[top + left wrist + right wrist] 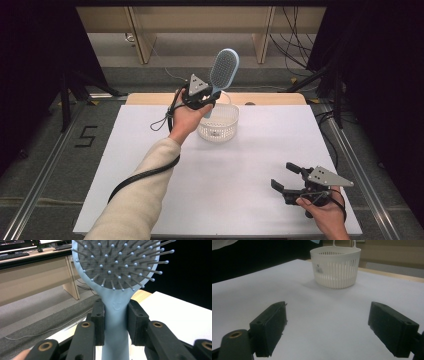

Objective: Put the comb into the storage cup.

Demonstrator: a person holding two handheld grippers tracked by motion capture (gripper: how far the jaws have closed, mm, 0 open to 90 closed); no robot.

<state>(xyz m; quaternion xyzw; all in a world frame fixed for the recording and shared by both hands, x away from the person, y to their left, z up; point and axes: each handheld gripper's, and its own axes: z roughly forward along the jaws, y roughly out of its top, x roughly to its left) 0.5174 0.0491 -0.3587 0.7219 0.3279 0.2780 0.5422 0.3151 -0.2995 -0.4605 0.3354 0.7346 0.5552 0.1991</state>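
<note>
We've got the left gripper (206, 98) clamped on the hairbrush (223, 70) handle, brush upright just above the basket (218, 123) (right gripper (288, 179) wide apart, far off).

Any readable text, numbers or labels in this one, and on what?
"5": a black figure on the grey floor, left of the table.
Small label on the white basket: print too small to read.
Embossed mark on the blue hairbrush handle: too faint to read.

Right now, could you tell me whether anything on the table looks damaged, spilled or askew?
Nothing stands out. The white slotted plastic basket stands upright on the white table, the left gripper is shut on the pale blue paddle hairbrush above it, and the right gripper is open.
</note>
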